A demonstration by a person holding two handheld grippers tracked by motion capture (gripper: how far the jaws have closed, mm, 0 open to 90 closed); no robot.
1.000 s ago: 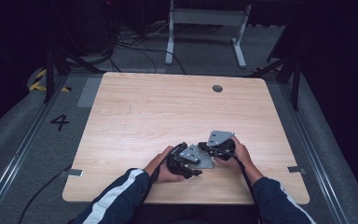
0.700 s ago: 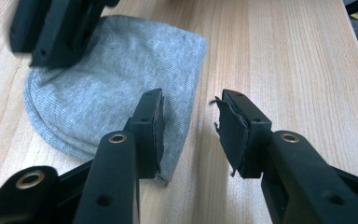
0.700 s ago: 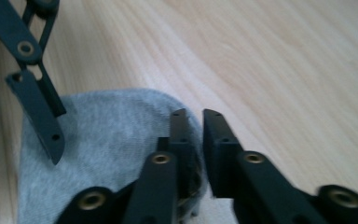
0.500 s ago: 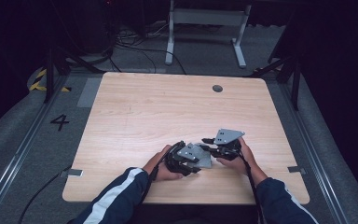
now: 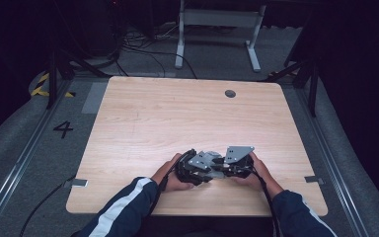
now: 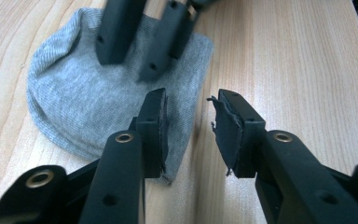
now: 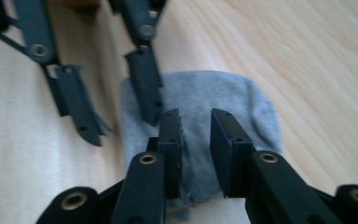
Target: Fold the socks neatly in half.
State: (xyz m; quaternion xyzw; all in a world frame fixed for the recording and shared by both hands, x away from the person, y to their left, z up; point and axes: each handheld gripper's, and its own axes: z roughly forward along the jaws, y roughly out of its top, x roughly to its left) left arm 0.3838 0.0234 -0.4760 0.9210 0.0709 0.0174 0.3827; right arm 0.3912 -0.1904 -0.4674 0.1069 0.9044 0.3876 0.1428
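Note:
A small grey knit cloth lies flat on the wooden table near its front edge. Both grippers meet over it, tips toward each other. My left gripper is open. Its jaws have just been closing a little, with nothing between them: one fingertip is above the cloth's edge, the other above bare wood. My right gripper is open, its jaws having just opened from shut and eased back slightly. It hovers over the cloth with its pads gripping nothing. Each gripper shows in the other's view.
A round dark grommet sits in the table's far right area. Beyond the table are a metal stand and cables on the floor. A floor mark "4" lies to the left.
The right gripper has shifted slightly over the cloth. The left hand has kept still.

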